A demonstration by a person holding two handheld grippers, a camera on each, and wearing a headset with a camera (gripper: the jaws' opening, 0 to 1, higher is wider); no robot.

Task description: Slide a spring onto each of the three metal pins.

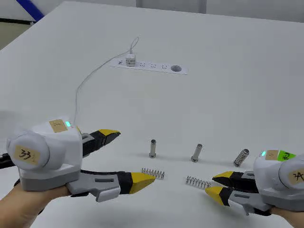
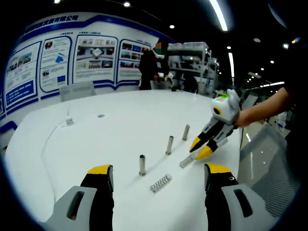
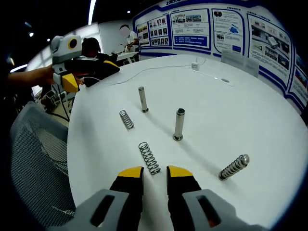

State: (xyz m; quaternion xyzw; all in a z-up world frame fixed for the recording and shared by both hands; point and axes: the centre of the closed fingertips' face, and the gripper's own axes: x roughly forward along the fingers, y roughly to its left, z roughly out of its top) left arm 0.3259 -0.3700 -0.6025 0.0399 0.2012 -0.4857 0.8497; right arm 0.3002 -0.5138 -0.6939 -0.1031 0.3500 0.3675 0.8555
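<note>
white table (image 1: 228,95): one, carrying everything below.
left gripper (image 1: 127,156): over the near edge, left side; jaws spread wide, empty.
right gripper (image 1: 217,185): over the near edge, right side; jaws drawn to a narrow gap, nothing between them.
power strip (image 1: 149,65): one, toward the far edge, with one plug (image 1: 130,60) and one cable (image 1: 83,85) trailing back toward the near edge.
metal pins: three, in a row along the near edge. left pin (image 1: 153,148) and middle pin (image 1: 197,153) stand bare; right pin (image 1: 242,156) wears one spring.
loose springs: two, lying flat between the row and the near edge. first loose spring (image 1: 153,173) lies before the left pin; second loose spring (image 1: 198,182) lies just ahead of the right gripper's tips.
</note>
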